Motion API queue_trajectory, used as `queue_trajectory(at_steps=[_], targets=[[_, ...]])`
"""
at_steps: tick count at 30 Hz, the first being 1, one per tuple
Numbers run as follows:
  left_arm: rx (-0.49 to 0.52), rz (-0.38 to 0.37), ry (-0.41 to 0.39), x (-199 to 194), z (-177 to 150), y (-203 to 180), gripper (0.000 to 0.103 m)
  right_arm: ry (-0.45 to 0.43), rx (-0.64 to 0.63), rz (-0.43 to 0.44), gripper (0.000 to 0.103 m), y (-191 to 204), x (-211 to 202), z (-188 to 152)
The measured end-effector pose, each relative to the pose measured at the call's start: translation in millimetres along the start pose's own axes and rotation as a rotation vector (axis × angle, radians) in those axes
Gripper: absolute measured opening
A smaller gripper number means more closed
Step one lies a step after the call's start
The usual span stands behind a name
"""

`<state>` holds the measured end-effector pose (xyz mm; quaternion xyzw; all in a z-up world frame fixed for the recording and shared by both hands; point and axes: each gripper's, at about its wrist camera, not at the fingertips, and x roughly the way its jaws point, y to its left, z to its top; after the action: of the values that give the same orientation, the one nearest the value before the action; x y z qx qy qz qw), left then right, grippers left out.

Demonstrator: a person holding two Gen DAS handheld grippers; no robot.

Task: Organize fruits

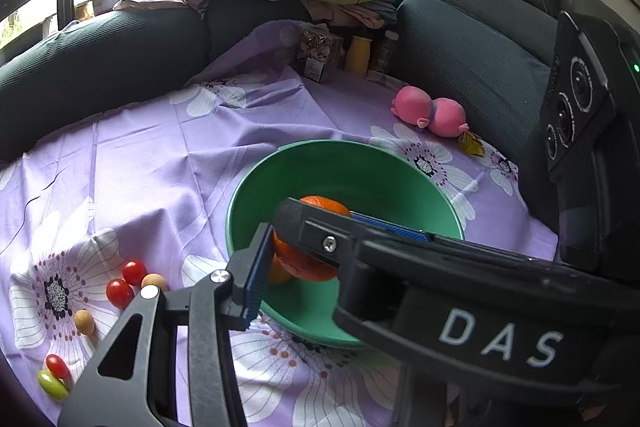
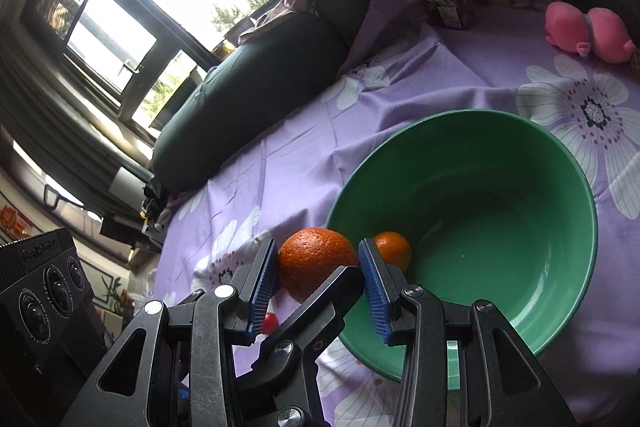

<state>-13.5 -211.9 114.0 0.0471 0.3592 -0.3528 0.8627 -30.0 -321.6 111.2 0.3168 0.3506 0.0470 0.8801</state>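
My right gripper (image 2: 319,277) is shut on a large orange (image 2: 316,261) and holds it over the near-left rim of the green bowl (image 2: 560,163). A smaller orange (image 2: 394,249) lies inside the bowl. In the left wrist view the right gripper's arm crosses in front, and the held orange (image 1: 308,259) sits over the bowl (image 1: 340,167). Only one blue-padded finger (image 1: 256,279) of my left gripper shows; its other finger is hidden. Cherry tomatoes (image 1: 126,283), small tan fruits (image 1: 84,321) and a green one (image 1: 52,383) lie on the purple cloth at left.
A purple floral cloth (image 1: 160,155) covers the surface, ringed by dark sofa cushions (image 1: 100,55). A pink plush toy (image 1: 430,111) lies at the far right. A snack packet (image 1: 320,55) and a yellow bottle (image 1: 358,57) stand at the back under piled clothes.
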Motion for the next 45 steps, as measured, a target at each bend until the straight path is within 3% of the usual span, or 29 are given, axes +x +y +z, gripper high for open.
queue_trajectory(at_steps=[17, 42, 45], targets=[[0.055, -0.117, 0.081, 44, 7, -31, 0.041, -0.023, 0.124, -0.096, 0.045, -52, -13, 7], [0.025, -0.186, 0.137, 64, 3, -31, 0.042, 0.019, 0.157, -0.175, 0.045, -67, -6, 6], [0.016, -0.168, 0.136, 62, 1, -27, 0.050, 0.018, 0.154, -0.203, 0.044, -65, -6, 6]])
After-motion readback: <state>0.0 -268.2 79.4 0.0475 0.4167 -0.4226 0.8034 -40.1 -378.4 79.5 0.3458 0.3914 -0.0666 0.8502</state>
